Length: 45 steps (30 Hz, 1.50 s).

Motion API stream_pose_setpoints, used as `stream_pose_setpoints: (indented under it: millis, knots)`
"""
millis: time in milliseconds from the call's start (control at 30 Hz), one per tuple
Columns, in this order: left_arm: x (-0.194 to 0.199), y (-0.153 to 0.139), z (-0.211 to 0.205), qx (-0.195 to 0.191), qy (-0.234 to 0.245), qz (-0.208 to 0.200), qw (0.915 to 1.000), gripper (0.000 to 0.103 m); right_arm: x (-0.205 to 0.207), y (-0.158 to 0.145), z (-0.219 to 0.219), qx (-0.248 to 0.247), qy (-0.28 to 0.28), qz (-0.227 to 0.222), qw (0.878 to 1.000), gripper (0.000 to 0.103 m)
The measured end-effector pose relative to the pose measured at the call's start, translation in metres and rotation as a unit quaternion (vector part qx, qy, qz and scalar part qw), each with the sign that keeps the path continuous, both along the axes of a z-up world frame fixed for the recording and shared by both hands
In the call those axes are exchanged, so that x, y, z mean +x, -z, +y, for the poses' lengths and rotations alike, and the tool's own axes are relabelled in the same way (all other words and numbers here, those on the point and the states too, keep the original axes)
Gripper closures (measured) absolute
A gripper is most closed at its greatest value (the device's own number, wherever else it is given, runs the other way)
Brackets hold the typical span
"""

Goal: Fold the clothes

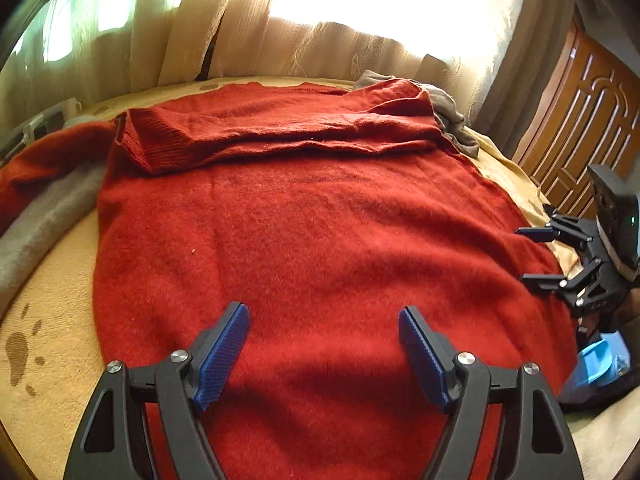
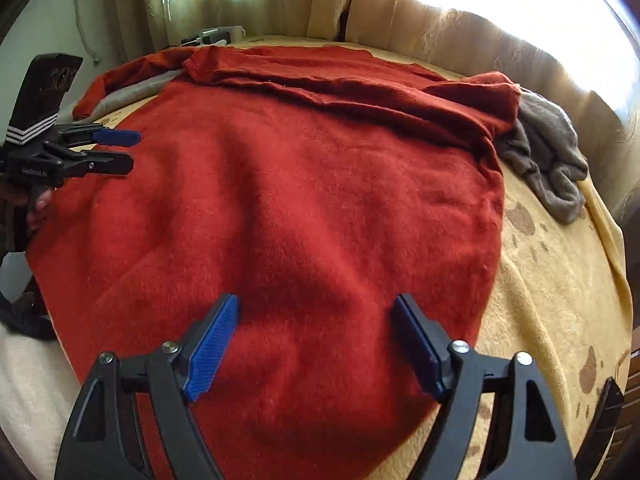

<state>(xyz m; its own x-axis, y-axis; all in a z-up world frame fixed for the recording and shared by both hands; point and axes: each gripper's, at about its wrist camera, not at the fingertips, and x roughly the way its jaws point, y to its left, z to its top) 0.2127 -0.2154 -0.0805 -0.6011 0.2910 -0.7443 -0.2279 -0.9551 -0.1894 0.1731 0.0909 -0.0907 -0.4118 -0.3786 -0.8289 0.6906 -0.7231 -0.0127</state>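
From the left I see a grey garment (image 1: 44,216) lying along the edge of the bed (image 1: 52,280), partly under one red sleeve (image 1: 48,152). My left gripper (image 1: 324,356) hangs over the near part of the red sweater (image 1: 312,232); its fingers (image 1: 222,356) stand wide apart with nothing between them, and I cannot tell if they touch the wool. The sweater lies flat in the middle of the bed, on a yellow cover with brown spots. Its other sleeve (image 1: 256,136) is folded across the chest, the ribbed cuff pointing left. Further right, my right gripper (image 2: 314,352) is over the near right part of the sweater, fingers (image 2: 210,356) also spread and empty. At the far right corner a second grey garment (image 2: 548,152) is crumpled beside the sweater's shoulder. Curtains (image 2: 460,36) hang behind the bed.
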Motion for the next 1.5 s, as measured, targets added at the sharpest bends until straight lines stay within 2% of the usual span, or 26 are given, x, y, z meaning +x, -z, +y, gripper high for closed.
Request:
stream_pose_setpoints:
  millis: [167, 267, 300, 400, 500, 567, 667, 767, 867, 900, 967, 1067, 1167, 1267, 1400, 1500]
  knots:
    - [0.007, -0.001, 0.0, -0.038, 0.032, -0.005, 0.9987, 0.024, 0.015, 0.0, 0.029, -0.015, -0.007, 0.003, 1.0, 0.021]
    - [-0.005, -0.014, -0.005, -0.025, 0.042, -0.034, 0.9982, 0.024, 0.008, -0.004, 0.027, 0.0, -0.012, -0.018, 1.0, 0.02]
    - [-0.009, -0.024, -0.008, -0.009, 0.039, -0.03, 0.9988, 0.024, 0.003, -0.006, 0.026, 0.008, -0.015, -0.031, 0.999, 0.02]
    - [-0.024, -0.069, -0.018, 0.035, 0.026, 0.028, 0.9986, 0.024, -0.012, -0.039, 0.038, 0.001, 0.004, 0.004, 1.0, 0.02]
    - [-0.052, -0.109, -0.021, 0.063, 0.004, 0.077, 0.995, 0.024, -0.037, -0.091, 0.063, -0.009, 0.049, 0.073, 0.996, 0.02]
    - [-0.081, -0.121, -0.02, 0.066, -0.015, 0.096, 0.993, 0.023, -0.056, -0.124, 0.076, -0.007, 0.076, 0.126, 0.989, 0.02]
    - [-0.133, -0.111, -0.018, 0.055, -0.05, 0.081, 0.994, 0.022, -0.082, -0.16, 0.084, -0.012, 0.097, 0.182, 0.978, 0.02]
    - [-0.182, -0.07, -0.023, 0.044, -0.092, 0.016, 0.9946, 0.022, -0.104, -0.184, 0.085, -0.02, 0.107, 0.219, 0.97, 0.02]
    - [-0.202, -0.023, -0.032, 0.04, -0.132, -0.039, 0.9897, 0.022, -0.104, -0.193, 0.083, -0.029, 0.096, 0.234, 0.967, 0.02]
    - [-0.205, -0.011, -0.034, 0.035, -0.139, -0.044, 0.9887, 0.022, -0.097, -0.196, 0.085, -0.034, 0.091, 0.241, 0.966, 0.02]
    - [-0.201, -0.006, -0.03, 0.014, -0.134, -0.013, 0.9907, 0.021, -0.083, -0.2, 0.088, -0.04, 0.086, 0.255, 0.962, 0.019]
    - [-0.2, -0.004, -0.022, -0.02, -0.13, -0.016, 0.9912, 0.021, -0.062, -0.201, 0.093, -0.029, 0.097, 0.273, 0.957, 0.018]
    - [-0.198, -0.004, -0.022, -0.024, -0.129, -0.016, 0.9912, 0.02, -0.039, -0.201, 0.103, -0.025, 0.118, 0.297, 0.947, 0.018]
    - [-0.199, -0.003, -0.025, -0.018, -0.129, -0.016, 0.9913, 0.02, -0.018, -0.201, 0.127, -0.047, 0.16, 0.309, 0.936, 0.018]
    - [-0.204, -0.002, -0.022, -0.03, -0.129, -0.017, 0.991, 0.02, 0.006, -0.2, 0.169, -0.083, 0.237, 0.313, 0.916, 0.018]
    - [-0.206, -0.002, -0.019, -0.043, -0.128, -0.019, 0.9906, 0.02, 0.024, -0.202, 0.212, -0.135, 0.305, 0.312, 0.89, 0.018]
